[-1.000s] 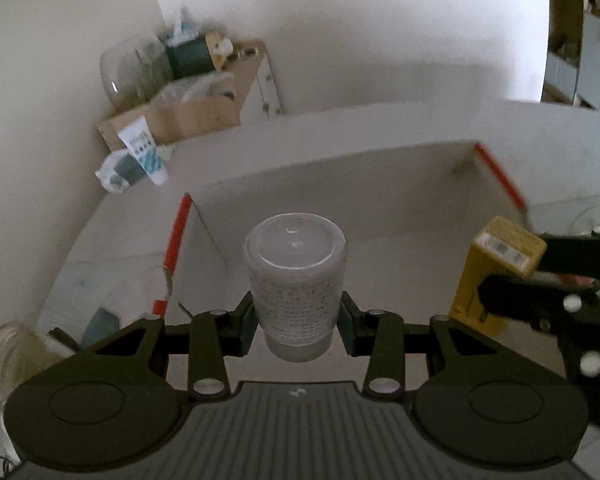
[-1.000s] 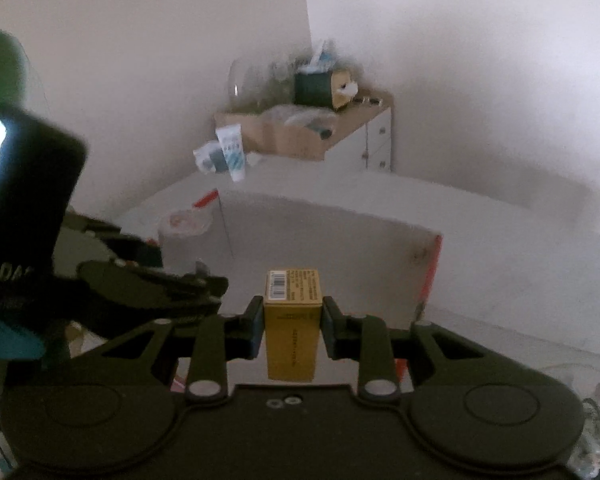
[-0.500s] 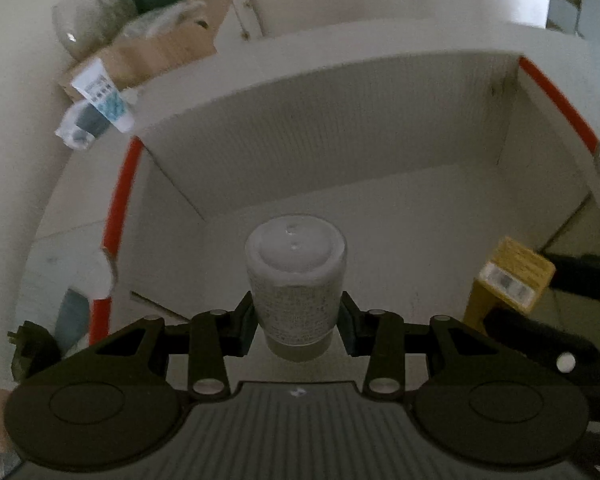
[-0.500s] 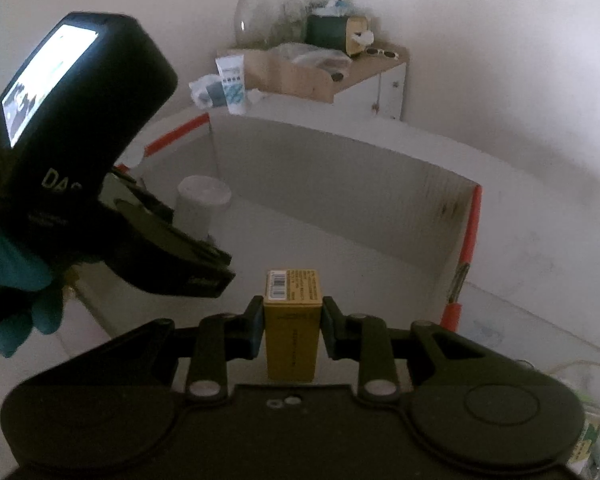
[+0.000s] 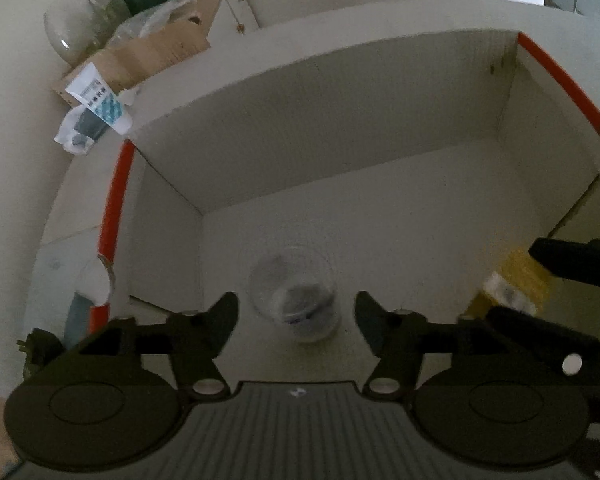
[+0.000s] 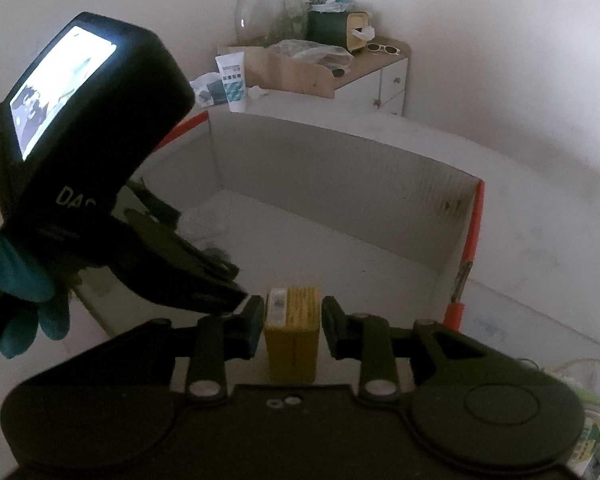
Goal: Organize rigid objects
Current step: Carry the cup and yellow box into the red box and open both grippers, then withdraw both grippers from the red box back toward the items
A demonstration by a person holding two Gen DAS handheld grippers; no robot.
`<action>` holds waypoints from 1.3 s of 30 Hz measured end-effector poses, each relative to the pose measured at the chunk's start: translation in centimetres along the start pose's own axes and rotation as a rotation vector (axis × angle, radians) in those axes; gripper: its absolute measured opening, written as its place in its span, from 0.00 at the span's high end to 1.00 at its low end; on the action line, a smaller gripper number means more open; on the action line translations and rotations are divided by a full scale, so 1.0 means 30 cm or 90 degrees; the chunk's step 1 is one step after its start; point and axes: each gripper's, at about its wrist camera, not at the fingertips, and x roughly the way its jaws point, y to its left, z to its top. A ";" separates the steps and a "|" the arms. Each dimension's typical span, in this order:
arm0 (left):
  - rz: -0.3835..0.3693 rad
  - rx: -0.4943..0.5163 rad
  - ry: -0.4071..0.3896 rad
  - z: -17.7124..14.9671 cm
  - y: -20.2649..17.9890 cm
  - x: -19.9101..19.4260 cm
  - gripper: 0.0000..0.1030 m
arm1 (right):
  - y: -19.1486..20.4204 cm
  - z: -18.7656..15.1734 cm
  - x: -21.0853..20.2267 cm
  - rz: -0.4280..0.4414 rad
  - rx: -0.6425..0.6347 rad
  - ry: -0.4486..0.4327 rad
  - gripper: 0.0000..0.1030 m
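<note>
A clear plastic jar (image 5: pixel 295 299) with a white lid shows blurred between the spread fingers of my open left gripper (image 5: pixel 296 308), inside the white cardboard box (image 5: pixel 340 120). In the right wrist view the jar (image 6: pixel 204 226) shows as a pale blur behind the left gripper's body (image 6: pixel 100 184). My right gripper (image 6: pixel 293 322) has its jaws slightly apart around a yellow carton (image 6: pixel 293 330), with small gaps on both sides. The carton (image 5: pixel 512 284) also shows blurred at the right of the left wrist view, inside the box.
The box has red edges (image 5: pixel 116 200) and stands on a white surface. Behind it are a tube (image 6: pixel 232 80), a cardboard tray with bags (image 6: pixel 296 64), a glass bowl (image 6: pixel 260 16) and a small cabinet (image 6: pixel 384 80). A glass jar (image 6: pixel 596 432) stands at the right.
My left gripper has opened and let go of the jar, which now looks blurred inside the box. My right gripper has loosened around the yellow carton. Both moved lower into the box.
</note>
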 end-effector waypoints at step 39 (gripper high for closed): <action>-0.068 -0.038 -0.193 -0.227 -0.182 -0.523 0.28 | -0.174 -0.205 -0.574 -0.016 0.079 -0.126 0.06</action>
